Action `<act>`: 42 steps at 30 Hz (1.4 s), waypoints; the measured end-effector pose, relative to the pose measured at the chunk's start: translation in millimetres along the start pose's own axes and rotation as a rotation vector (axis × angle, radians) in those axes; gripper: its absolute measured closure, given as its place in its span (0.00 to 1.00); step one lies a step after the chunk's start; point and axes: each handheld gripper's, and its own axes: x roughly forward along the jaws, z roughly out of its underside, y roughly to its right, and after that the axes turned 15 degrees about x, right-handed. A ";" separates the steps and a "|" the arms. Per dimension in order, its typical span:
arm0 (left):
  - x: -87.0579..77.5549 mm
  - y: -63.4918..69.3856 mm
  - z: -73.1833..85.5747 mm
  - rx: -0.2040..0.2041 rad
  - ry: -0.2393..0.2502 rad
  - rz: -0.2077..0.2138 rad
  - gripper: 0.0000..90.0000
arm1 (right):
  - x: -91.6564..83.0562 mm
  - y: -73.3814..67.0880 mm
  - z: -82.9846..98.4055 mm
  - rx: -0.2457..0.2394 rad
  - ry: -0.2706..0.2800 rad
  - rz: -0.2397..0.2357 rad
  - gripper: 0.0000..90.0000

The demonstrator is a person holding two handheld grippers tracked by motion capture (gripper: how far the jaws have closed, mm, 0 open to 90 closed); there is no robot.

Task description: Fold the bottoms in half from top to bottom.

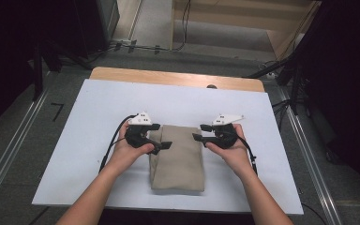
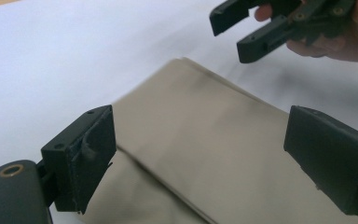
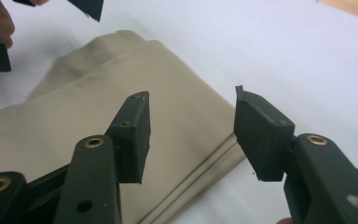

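- Beige folded cloth (image 1: 177, 158) lies flat on the white sheet (image 1: 98, 108) that covers the table, near the person's edge and about midway between the sides; its long side runs away from the person.
- Layered edges show along one side of the cloth in the right gripper view (image 3: 121, 93), where several folds stack on each other.
- Left gripper (image 1: 161, 137), held in the person's left hand (image 1: 130, 149), hangs over the far left corner of the cloth; its jaws stand wide apart with nothing between them, and in the left gripper view (image 2: 200, 156) the pads are clear above the fabric.
- Right gripper (image 1: 201, 132), held in the right hand (image 1: 229, 146), hangs over the far right corner; its jaws are also parted and grasp nothing, with the cloth's edge visible below the gap in the right gripper view (image 3: 191, 135).
- Both grippers point inward, towards each other, across the far end of the cloth.
- Beyond the sheet a strip of bare wooden tabletop (image 1: 168, 76) shows at the far edge.
- Dark floor with cables (image 1: 136, 47) and stand legs surrounds the table.
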 end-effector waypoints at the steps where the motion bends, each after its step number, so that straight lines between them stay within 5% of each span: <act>1: 2.5 -6.3 0.2 -0.009 -0.008 0.003 0.11 | 3.9 3.3 -2.7 -0.001 -0.004 0.015 0.49; 10: 28.6 -39.7 4.4 -0.036 -0.097 0.008 0.23 | 36.0 21.5 -12.4 0.025 -0.080 0.004 0.49; 13: 31.7 -46.6 9.0 -0.057 -0.105 -0.008 0.36 | 43.1 26.9 -11.2 0.037 -0.094 0.001 0.49; 24: 36.2 -49.3 19.3 -0.049 -0.187 0.012 0.53 | 54.1 38.4 -5.1 0.048 -0.150 -0.042 0.50; 26: 36.4 -49.4 19.6 -0.059 -0.184 0.020 0.54 | 53.9 38.7 -4.4 0.060 -0.154 -0.055 0.54; 31: 36.8 -48.2 20.3 -0.051 -0.180 0.061 0.73 | 53.2 39.3 -4.3 0.069 -0.170 -0.073 0.69; 34: 36.9 -46.2 18.2 -0.026 -0.179 0.072 0.85 | 53.9 39.7 -3.2 0.081 -0.189 -0.123 0.83; 38: 35.9 -46.7 14.8 0.001 -0.177 0.059 0.92 | 52.6 34.2 -4.7 0.027 -0.167 -0.089 0.88; 42: 33.1 -56.7 7.4 0.003 -0.146 0.033 0.93 | 48.8 34.6 -12.6 0.023 -0.121 -0.061 0.89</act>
